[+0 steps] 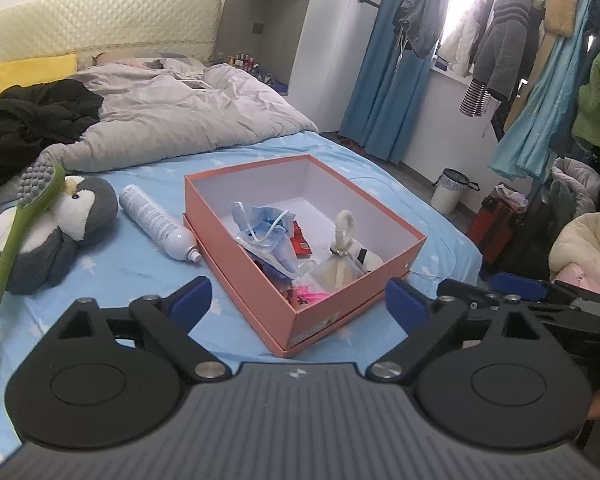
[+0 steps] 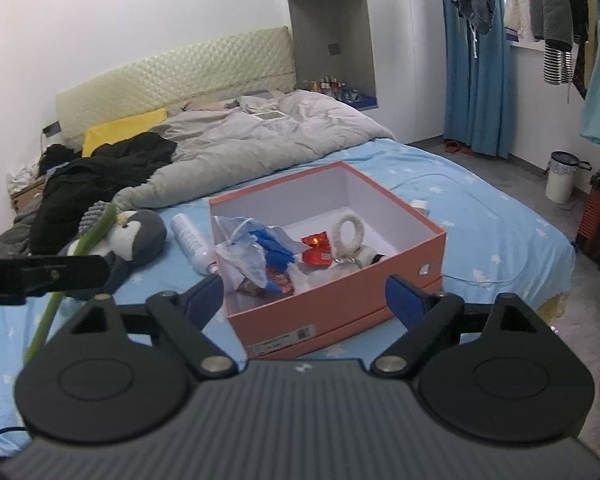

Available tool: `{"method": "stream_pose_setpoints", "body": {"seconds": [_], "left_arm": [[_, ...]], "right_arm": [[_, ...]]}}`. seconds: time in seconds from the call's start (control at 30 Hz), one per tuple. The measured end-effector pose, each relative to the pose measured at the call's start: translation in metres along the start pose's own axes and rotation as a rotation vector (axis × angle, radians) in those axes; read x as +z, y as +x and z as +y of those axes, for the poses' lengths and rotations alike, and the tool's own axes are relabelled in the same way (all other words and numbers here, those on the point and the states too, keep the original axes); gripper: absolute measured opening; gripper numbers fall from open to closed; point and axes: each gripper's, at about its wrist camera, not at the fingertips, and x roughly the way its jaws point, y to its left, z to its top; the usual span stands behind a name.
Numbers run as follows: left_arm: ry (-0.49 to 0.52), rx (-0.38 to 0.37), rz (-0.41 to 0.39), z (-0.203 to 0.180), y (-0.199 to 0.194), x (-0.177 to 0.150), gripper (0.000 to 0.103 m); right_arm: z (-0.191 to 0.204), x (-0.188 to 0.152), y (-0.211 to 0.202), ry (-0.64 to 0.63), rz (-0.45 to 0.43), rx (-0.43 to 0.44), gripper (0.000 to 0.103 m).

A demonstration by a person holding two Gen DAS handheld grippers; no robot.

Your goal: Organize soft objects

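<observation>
Jaws of left gripper (image 1: 299, 304) and right gripper (image 2: 304, 298) stand wide apart, empty. Blue bed sheet (image 1: 140, 280) fills mid-frame; orange box (image 1: 340, 312) at centre holds a plastic bag (image 1: 268, 236); penguin plush (image 1: 60, 224) at left; spray can (image 1: 156, 222) between them.

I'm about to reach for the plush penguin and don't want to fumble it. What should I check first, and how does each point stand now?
1. Left gripper jaws wide, nothing between them: ok.
2. Right gripper jaws wide, nothing held: ok.
3. Grey and white plush penguin free to lift: not ok, the green long-handled brush lies across it.
4. White spray can apart from the penguin: ok.
5. Open orange cardboard box has room: ok, its far half shows bare white floor.
6. Penguin's underside free of snags: cannot tell.
</observation>
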Motion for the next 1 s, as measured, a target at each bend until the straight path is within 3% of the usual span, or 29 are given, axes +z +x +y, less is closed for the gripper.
{"method": "stream_pose_setpoints", "body": {"seconds": [0.27,1.0], "left_arm": [[-0.001,0.034,0.006,0.0008,0.0023,0.0007,0.103],[0.002,0.071,0.022,0.0003,0.0019,-0.0015,0.103]], "right_arm": [[-0.0041,-0.0003,-0.0005,0.011,-0.001,-0.003,0.090],[-0.0037,0.0007,0.0012,0.020,0.011,0.004,0.090]]}}
